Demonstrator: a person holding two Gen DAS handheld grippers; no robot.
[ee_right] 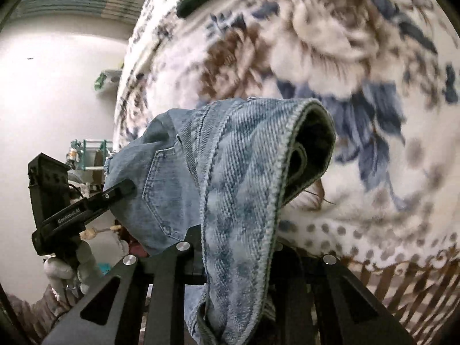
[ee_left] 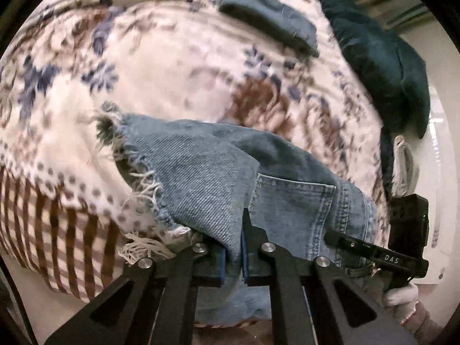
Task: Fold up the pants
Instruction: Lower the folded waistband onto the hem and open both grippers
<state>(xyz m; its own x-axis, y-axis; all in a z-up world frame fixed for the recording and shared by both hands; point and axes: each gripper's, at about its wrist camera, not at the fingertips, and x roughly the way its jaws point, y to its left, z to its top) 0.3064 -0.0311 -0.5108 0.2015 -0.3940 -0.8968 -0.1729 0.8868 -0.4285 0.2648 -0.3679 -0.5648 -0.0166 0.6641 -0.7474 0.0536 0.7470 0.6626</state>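
The pants are light blue jeans (ee_left: 201, 169) with a frayed leg hem and a back pocket (ee_left: 293, 204), held up above a floral blanket (ee_left: 172, 66). My left gripper (ee_left: 233, 258) is shut on a fold of the denim near the frayed hem. My right gripper (ee_right: 238, 261) is shut on the jeans (ee_right: 244, 172) at the waistband, whose edge curls over to the right. The right gripper also shows in the left wrist view (ee_left: 373, 253), at the pocket side. The left gripper shows in the right wrist view (ee_right: 115, 194), touching the denim beside the pocket.
A folded dark blue garment (ee_left: 270, 17) lies on the blanket at the back. A dark teal fuzzy cushion (ee_left: 382, 66) sits at the far right. The blanket's brown striped border (ee_left: 57, 238) hangs over the bed's near edge. A white wall (ee_right: 57, 86) is left.
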